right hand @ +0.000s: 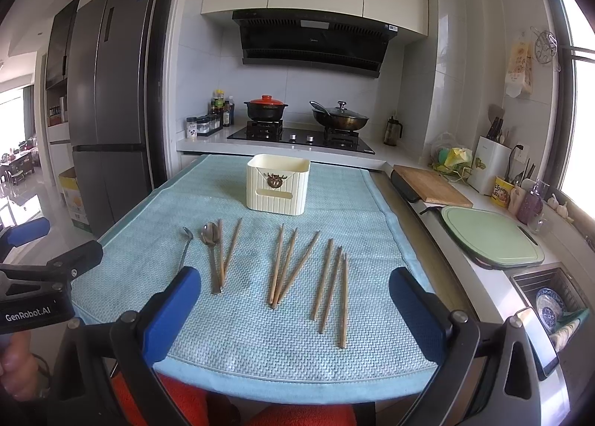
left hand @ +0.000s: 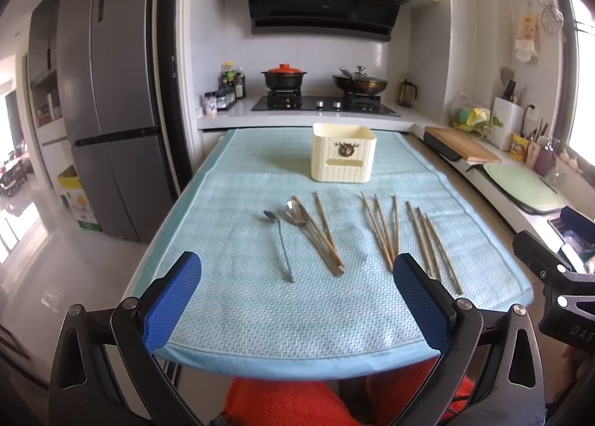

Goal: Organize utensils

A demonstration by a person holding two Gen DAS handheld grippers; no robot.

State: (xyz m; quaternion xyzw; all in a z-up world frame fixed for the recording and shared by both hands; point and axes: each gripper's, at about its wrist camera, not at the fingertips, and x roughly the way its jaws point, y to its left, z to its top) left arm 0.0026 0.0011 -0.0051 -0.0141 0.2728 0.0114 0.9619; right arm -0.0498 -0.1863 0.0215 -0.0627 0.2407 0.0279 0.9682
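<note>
Your left tongs [left hand: 297, 277] hang above the near edge of the desk [left hand: 238, 314], blue pads spread wide, nothing between them. Your right tongs [right hand: 295, 290] match: released, pads wide apart, empty, just beside the left pair.

The desk is covered by a light-blue towel [right hand: 241, 333]. Utensils lie flat on it in loose groups, all apart from the holder:
- Far left: a small metal spoon [left hand: 279, 244], alone, bowl pointing away from you.
- Next right: a larger metal spoon [right hand: 211, 251] with its handle toward you, touching a pair of wooden chopsticks [right hand: 225, 251] lying against it. From the left wrist view this cluster overlaps; you cannot tell exactly how many pieces are in it.
- Centre: three chopsticks [right hand: 288, 266] fanned, their near ends meeting.
- Right: three more chopsticks [right hand: 333, 288], roughly parallel, nearest your right tongs.

The cream utensil holder [right hand: 278, 182] stands upright at the far middle of the towel, open top, a small deer-head emblem on its front.

Beyond the desk: a gas stove [right hand: 301, 138] carrying a red-lidded black pot [right hand: 266, 108] and a lidded wok [right hand: 340, 119]. Right side: a wooden cutting board [right hand: 431, 186] and a green one [right hand: 491, 234].
</note>
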